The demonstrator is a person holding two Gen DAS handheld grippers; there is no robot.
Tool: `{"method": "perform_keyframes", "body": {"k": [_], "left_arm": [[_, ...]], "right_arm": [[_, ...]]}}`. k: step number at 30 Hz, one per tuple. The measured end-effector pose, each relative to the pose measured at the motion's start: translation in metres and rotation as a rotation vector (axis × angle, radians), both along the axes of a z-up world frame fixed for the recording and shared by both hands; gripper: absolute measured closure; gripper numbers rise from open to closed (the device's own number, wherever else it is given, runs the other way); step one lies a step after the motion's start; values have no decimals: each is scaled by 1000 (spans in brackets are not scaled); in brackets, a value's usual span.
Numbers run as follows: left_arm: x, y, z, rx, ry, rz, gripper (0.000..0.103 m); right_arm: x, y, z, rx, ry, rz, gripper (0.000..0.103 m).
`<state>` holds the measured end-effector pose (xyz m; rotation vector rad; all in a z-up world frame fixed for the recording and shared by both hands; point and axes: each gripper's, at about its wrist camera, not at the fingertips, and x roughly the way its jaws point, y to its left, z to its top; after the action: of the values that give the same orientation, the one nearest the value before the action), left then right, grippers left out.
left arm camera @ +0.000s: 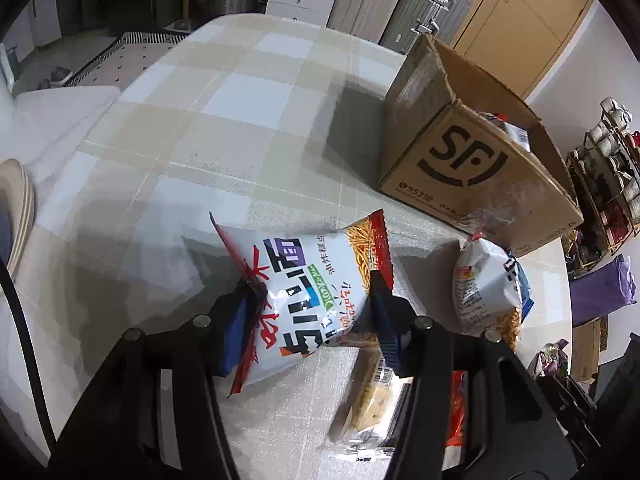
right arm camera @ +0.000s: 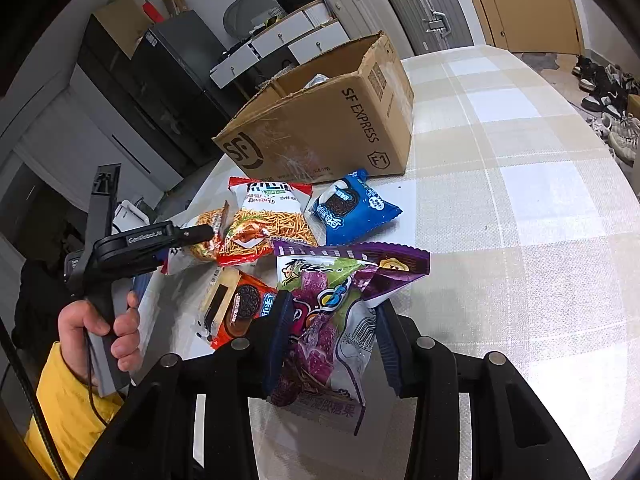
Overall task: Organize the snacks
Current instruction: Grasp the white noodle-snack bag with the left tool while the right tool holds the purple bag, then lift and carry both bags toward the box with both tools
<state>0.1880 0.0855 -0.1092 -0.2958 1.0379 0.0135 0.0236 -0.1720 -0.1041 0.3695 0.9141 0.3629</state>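
Observation:
In the left wrist view my left gripper [left arm camera: 312, 320] is shut on a white and red noodle snack bag [left arm camera: 308, 280], lifted a little off the checked tablecloth [left arm camera: 224, 128]. From the right wrist view the same left gripper [right arm camera: 196, 236] shows at the left, held by a hand [right arm camera: 100, 328], with that bag [right arm camera: 204, 244] at its tip. My right gripper [right arm camera: 332, 344] is shut on a purple candy bag [right arm camera: 328, 312]. An open cardboard box [left arm camera: 460, 160] [right arm camera: 320, 120] marked SF stands on the table behind the snacks, with packets inside.
A second noodle bag [right arm camera: 268, 216] [left arm camera: 488, 288], a blue cookie packet [right arm camera: 352, 208], an orange cookie packet [right arm camera: 244, 308] and a cracker packet [left arm camera: 372, 396] lie in front of the box. Suitcases [right arm camera: 424, 4] and drawers stand beyond the table. Shoes [right arm camera: 612, 112] lie on the floor.

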Motion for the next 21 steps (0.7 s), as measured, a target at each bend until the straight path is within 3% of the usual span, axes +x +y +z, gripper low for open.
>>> {"method": "perform_keyframes", "body": {"k": [10, 21], "left_arm": [[-23, 0, 28, 46, -76, 0, 52], [-78, -24, 58, 77, -170, -68, 52]], "right_arm": [[-1, 4, 7, 8, -36, -3, 63], [-9, 16, 19, 22, -89, 14, 63]]}}
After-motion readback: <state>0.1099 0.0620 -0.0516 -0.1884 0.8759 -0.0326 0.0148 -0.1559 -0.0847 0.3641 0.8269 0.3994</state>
